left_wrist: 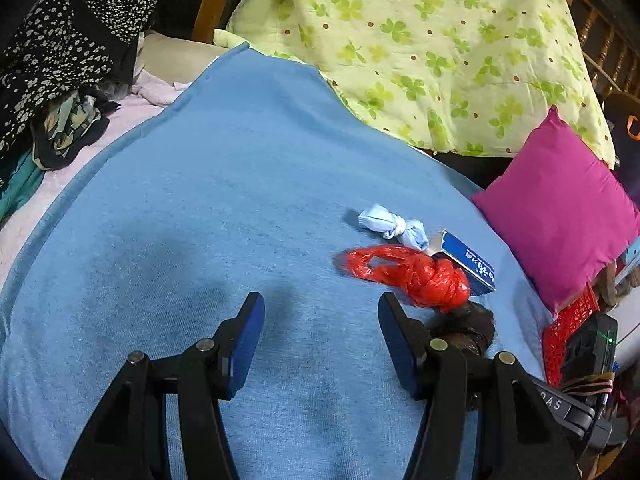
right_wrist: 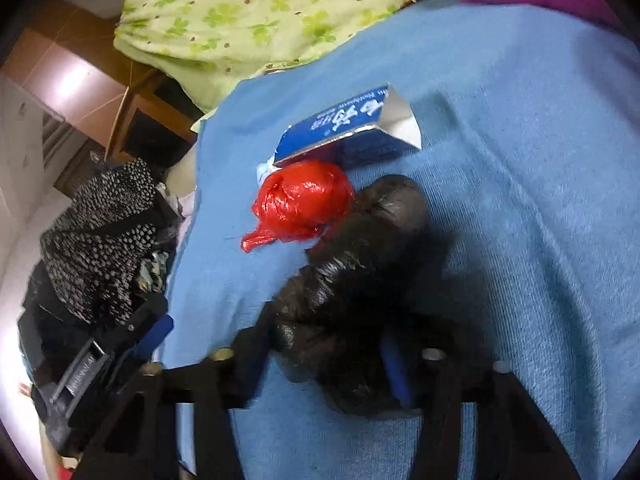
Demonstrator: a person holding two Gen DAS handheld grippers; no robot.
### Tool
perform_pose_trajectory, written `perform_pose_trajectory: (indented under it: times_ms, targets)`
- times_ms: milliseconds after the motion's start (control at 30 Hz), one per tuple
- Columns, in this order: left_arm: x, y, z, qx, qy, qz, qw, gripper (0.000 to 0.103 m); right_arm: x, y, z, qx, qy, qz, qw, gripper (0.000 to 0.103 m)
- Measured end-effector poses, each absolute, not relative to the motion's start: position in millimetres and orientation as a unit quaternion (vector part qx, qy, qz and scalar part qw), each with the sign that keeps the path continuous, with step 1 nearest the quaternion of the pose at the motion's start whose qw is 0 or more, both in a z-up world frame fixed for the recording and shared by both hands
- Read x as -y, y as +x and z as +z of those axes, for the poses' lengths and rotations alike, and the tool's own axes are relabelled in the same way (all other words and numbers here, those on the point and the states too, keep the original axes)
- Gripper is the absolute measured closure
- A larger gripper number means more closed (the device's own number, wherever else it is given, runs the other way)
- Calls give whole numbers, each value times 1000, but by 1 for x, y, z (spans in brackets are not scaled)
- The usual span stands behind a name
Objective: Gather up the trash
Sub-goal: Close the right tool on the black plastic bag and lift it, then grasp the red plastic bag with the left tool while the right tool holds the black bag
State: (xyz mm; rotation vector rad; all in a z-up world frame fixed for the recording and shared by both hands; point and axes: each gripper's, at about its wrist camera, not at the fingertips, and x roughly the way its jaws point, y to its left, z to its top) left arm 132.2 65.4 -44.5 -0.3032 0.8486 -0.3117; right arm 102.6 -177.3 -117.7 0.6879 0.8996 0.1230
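Note:
On the blue blanket [left_wrist: 200,200] lie a knotted red plastic bag [left_wrist: 412,274] [right_wrist: 306,204], an opened blue carton [left_wrist: 466,258] [right_wrist: 352,132] and a small pale-blue knotted wad [left_wrist: 394,226]. A twisted black plastic bag [left_wrist: 468,328] [right_wrist: 352,272] lies just beside the red one. My right gripper [right_wrist: 324,352] has the black bag's near end between its fingers, and both pads seem pressed against it, though the view is blurred. My left gripper [left_wrist: 322,304] is open above bare blanket, left of the red bag, with nothing between its fingers.
A green clover quilt [left_wrist: 440,40] is heaped at the back. A pink pillow [left_wrist: 560,208] leans at the right, with a red mesh basket [left_wrist: 568,328] below it at the bed's edge. Dark spotted clothes [left_wrist: 60,60] are piled at the left.

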Motion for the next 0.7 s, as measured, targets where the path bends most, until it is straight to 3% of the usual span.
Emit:
perform_pose_trajectory:
  times_ms: [33,267,567,700]
  targets:
    - [-63,132,-44,-407,-145,-153,889,43,177,102,-116,-424,321,58,845,63]
    - [-23,133,-38,-398,-120,-184,891,43,211,79,-97,-401,300,27,865,64]
    - [62,142,-48,-394,-42,-198,897,20,275,46,-84,-379,326,7,866,64]
    - [84,152,-59,-411,-11,-188,892,18,289,38,-83,-377,334,5,864,64]
